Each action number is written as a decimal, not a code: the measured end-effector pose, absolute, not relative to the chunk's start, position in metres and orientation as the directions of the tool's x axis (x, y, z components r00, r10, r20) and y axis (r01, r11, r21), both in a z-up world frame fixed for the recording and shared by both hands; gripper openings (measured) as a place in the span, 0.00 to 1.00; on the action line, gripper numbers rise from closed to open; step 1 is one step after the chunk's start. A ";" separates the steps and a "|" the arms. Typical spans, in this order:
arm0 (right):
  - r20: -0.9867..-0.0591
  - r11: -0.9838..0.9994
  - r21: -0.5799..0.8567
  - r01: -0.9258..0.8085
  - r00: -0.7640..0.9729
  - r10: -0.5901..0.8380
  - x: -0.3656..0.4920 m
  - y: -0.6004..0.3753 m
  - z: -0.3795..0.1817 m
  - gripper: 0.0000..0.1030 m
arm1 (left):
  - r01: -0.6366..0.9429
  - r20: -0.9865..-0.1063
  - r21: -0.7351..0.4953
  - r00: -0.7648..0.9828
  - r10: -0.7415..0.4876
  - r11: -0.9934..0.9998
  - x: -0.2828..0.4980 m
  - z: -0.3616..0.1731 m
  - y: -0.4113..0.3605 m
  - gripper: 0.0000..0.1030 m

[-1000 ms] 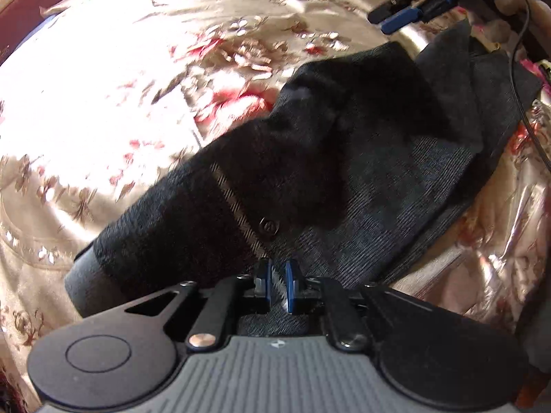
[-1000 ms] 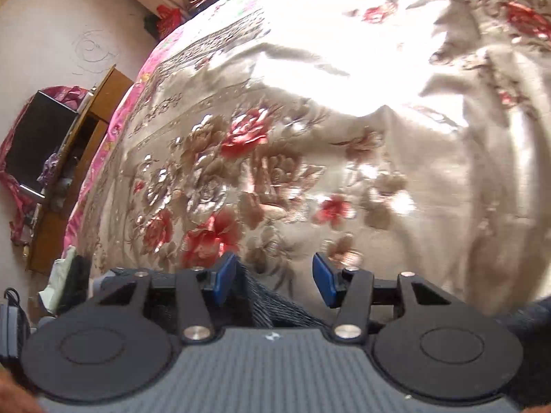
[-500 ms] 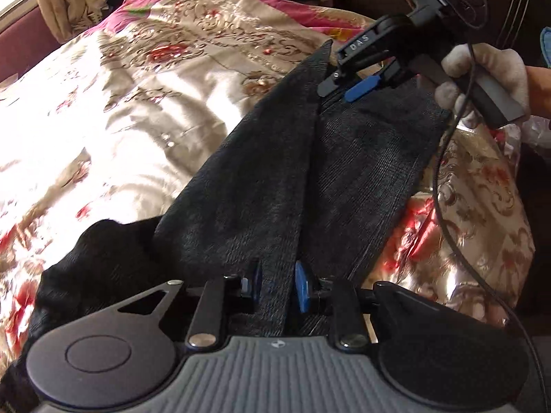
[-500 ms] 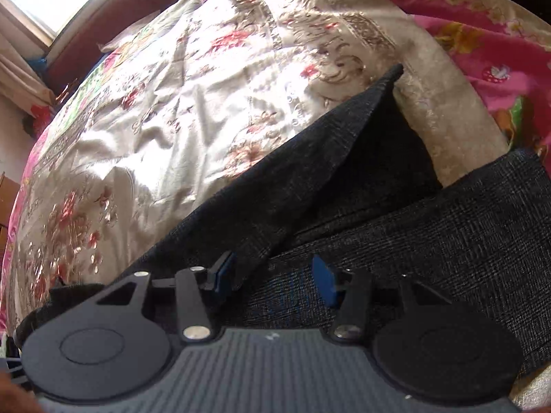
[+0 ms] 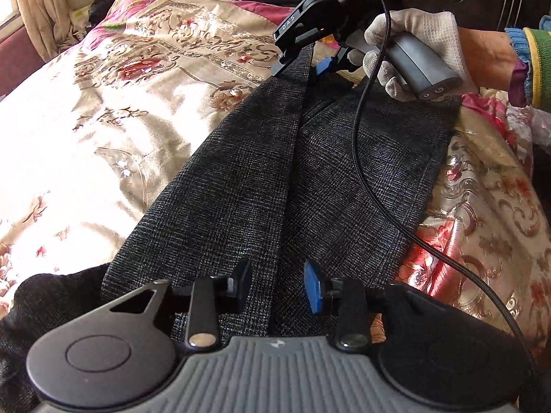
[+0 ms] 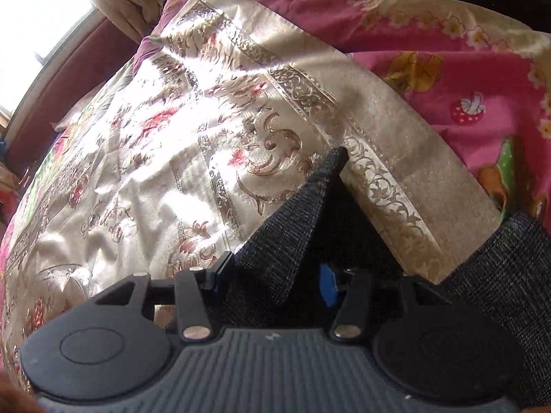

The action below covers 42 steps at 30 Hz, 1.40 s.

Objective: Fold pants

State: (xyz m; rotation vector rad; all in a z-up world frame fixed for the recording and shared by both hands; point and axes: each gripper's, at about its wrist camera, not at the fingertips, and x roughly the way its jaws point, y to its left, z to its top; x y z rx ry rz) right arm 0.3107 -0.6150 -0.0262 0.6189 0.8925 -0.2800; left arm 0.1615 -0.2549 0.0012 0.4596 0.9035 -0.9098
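Observation:
The dark grey checked pants [image 5: 303, 172] lie stretched lengthwise on the bed, one layer folded over the other. My left gripper [image 5: 277, 287] is open at the near end, its jaws either side of the folded edge. My right gripper [image 5: 310, 65], held by a white-gloved hand [image 5: 409, 44], is at the far end of the pants. In the right wrist view the right gripper [image 6: 275, 280] is open with a raised point of the pants [image 6: 292, 227] standing between its jaws.
A shiny beige floral bedspread [image 5: 103, 120] covers the bed, with a pink patterned sheet [image 6: 465, 79] beyond it. A black cable [image 5: 378, 189] runs across the pants from the right gripper. A curtain [image 5: 34, 17] and window are at far left.
Both grippers swung the pants over and laid them out lengthwise. The left gripper went from shut to open. The right gripper now sits at the pants' far end.

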 end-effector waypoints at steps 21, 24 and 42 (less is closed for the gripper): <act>-0.595 0.667 0.669 0.328 0.775 0.215 0.286 -0.609 0.091 0.04 | 0.735 -0.674 0.338 0.625 -0.393 0.588 0.157 0.000 -0.313 0.45; -0.607 0.680 0.655 0.328 0.764 0.216 0.290 -0.608 0.090 0.04 | 0.744 -0.721 0.260 0.574 -0.389 0.615 0.173 0.004 -0.312 0.20; -0.825 0.592 0.478 0.649 0.563 0.048 0.137 -0.656 0.001 0.11 | 0.928 -0.832 0.112 0.283 -0.478 0.354 0.112 -0.006 -0.314 0.20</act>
